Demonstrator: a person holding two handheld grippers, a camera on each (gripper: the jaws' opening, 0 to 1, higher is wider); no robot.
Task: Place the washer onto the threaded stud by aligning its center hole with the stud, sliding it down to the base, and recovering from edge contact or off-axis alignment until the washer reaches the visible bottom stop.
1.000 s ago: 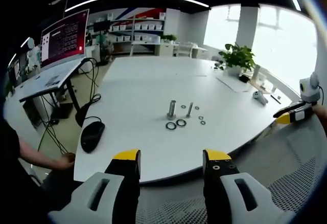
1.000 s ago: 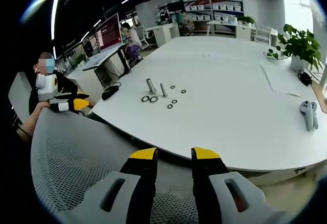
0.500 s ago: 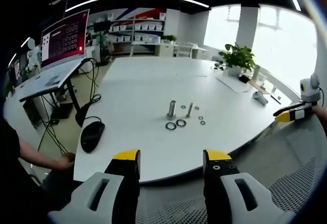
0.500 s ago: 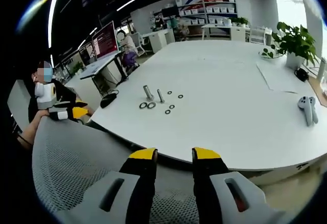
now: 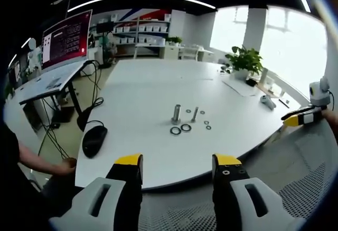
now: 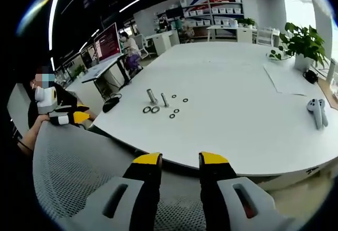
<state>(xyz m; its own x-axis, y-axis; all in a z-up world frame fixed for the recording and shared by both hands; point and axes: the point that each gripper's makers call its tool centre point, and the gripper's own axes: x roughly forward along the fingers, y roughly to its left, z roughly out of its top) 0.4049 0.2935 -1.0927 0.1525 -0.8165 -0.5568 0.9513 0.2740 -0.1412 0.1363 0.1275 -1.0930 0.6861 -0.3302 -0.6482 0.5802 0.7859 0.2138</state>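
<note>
Well back from the bench's [image 5: 158,152] near edge, two dark ring washers [image 5: 180,129] lie flat side by side, just in front of a thick upright stud [image 5: 176,113] and a thinner stud [image 5: 194,114]. Three smaller rings [image 5: 207,123] sit beside them. Both the left hand-held gripper [image 5: 177,163] and the right hand-held gripper [image 6: 177,161] hang off the bench edge, jaws spread and empty. A black mouse [image 5: 94,137] rests near the bench's left edge.

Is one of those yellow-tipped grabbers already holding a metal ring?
No: the left gripper and the right gripper are both open and empty, and the washers lie on the white table.
</note>
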